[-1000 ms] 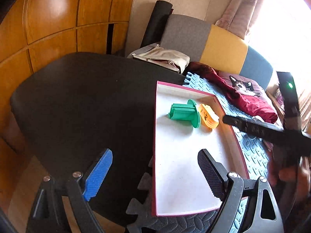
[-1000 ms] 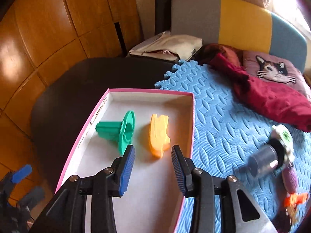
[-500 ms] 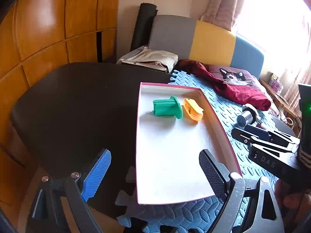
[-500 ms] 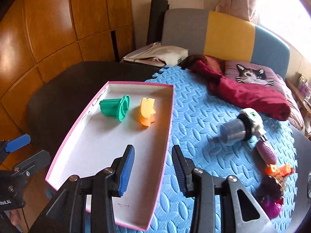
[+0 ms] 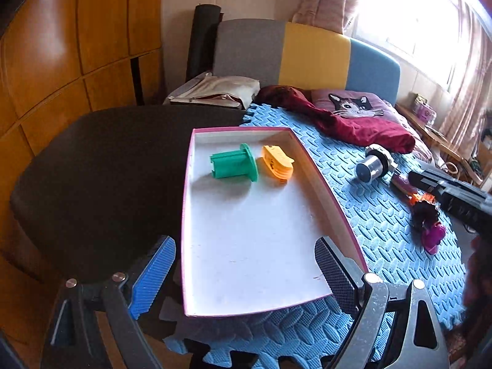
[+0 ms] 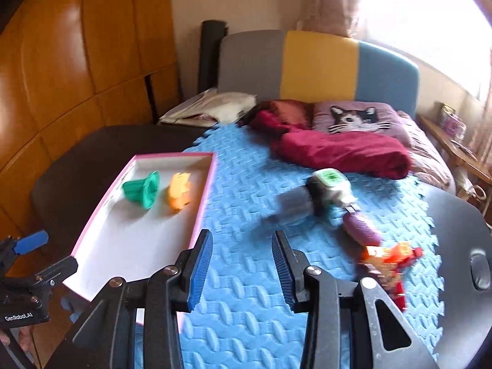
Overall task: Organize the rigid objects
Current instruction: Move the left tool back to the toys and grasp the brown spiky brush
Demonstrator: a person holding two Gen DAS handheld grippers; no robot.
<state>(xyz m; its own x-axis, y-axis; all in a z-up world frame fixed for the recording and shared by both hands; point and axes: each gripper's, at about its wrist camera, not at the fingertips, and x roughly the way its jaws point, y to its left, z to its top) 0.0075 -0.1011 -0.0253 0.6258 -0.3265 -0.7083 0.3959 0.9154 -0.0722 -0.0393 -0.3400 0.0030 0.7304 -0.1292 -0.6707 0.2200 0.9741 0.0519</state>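
Note:
A white tray with a pink rim (image 5: 246,246) (image 6: 129,240) lies on the blue foam mat (image 5: 384,215) (image 6: 246,203). In it lie a green flanged piece (image 5: 233,166) (image 6: 143,189) and an orange piece (image 5: 276,163) (image 6: 178,192). To its right on the mat lie a grey cylinder with a white-green cap (image 5: 373,163) (image 6: 316,190), a purple piece (image 6: 361,229), an orange-red toy (image 6: 387,258) and a magenta piece (image 5: 432,235). My left gripper (image 5: 246,273) is open and empty over the tray's near end. My right gripper (image 6: 243,270) is open and empty above the mat, right of the tray.
A dark round table (image 5: 101,172) holds the mat. Behind lie a dark red cloth (image 6: 341,150), a cat cushion (image 6: 353,117), a beige bag (image 5: 215,92) and a grey-yellow-blue backrest (image 6: 316,64). Wooden panels (image 5: 61,46) stand at left. A grey chair (image 6: 461,246) is at right.
Both grippers have drawn back from the tray, and the right one has swung right over the mat. The loose objects on the mat have come into view. Both stay open.

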